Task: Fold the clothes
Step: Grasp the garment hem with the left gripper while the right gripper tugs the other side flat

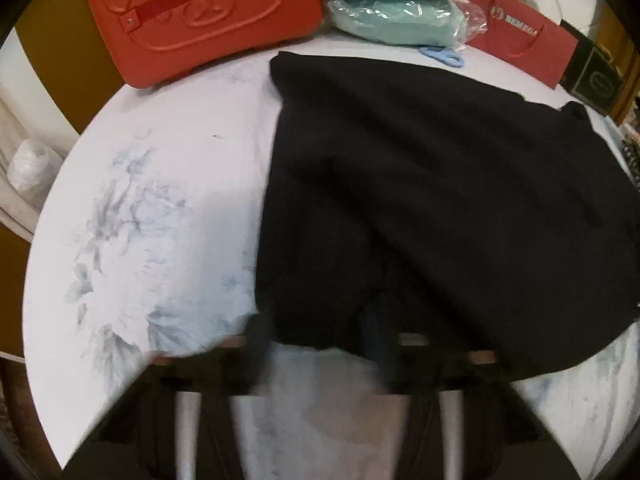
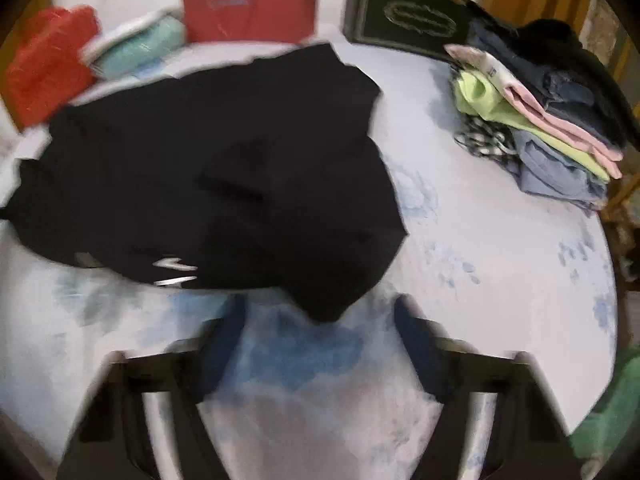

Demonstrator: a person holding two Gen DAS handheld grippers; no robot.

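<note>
**On pale floral sheet (image 1: 160, 200) — black garment at both tongs**

At far left, by the back edge, red moulded case (image 1: 200, 16); beside it, teal packet (image 1: 396, 20) in clear wrap, then red paper bag (image 1: 520, 44). Spread across the middle, black garment (image 1: 440, 200), near hem between the left tongs (image 1: 316, 322) — blurred, fingers apart, not pinching the cloth. Further right, from the right wrist, same garment with white marks near its front edge, one dark corner between the right tongs (image 2: 318, 312), likewise spread wide, gripping nothing. At far right, stack of folded clothes (image 2: 552, 120), well apart from the garment; behind it, dark green box (image 2: 412, 20).
</note>
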